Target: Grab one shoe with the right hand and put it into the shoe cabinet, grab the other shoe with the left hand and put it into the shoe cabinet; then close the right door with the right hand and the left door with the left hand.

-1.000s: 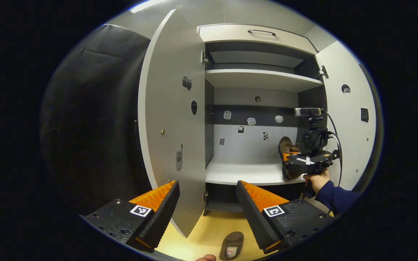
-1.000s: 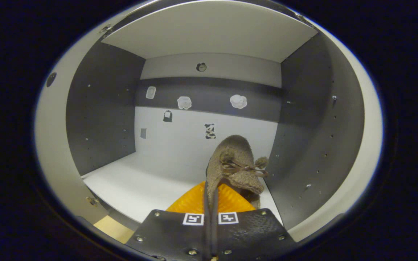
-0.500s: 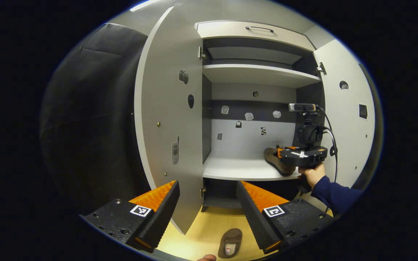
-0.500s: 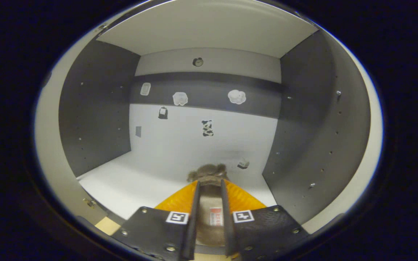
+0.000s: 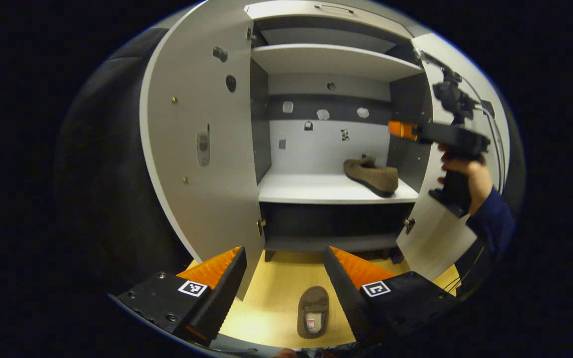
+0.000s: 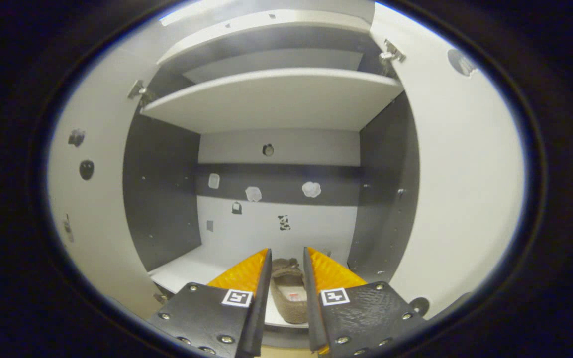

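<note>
One brown shoe (image 5: 371, 175) lies on the right side of the cabinet's middle shelf (image 5: 311, 191), toe toward the back. The other brown shoe (image 5: 313, 312) lies on the wooden floor in front of the cabinet, seen between the fingers of my open left gripper (image 5: 285, 276), which hangs above it. My right gripper (image 5: 400, 129), held by a hand (image 5: 465, 166), is raised by the right door, above the shelved shoe and apart from it. In the right gripper view, my right gripper (image 6: 286, 253) stands narrowly open and empty, with the shelved shoe (image 6: 289, 296) behind the gap.
Both cabinet doors stand open: the left door (image 5: 202, 149) and the right door (image 5: 435, 233). An upper shelf (image 5: 331, 57) and a drawer front sit above. A dark low compartment (image 5: 331, 221) lies under the middle shelf. Small stickers dot the back wall.
The right gripper let go of the shoe on the shelf, then pulled back and rose. The left gripper view tilted down, bringing the floor shoe further into view.
</note>
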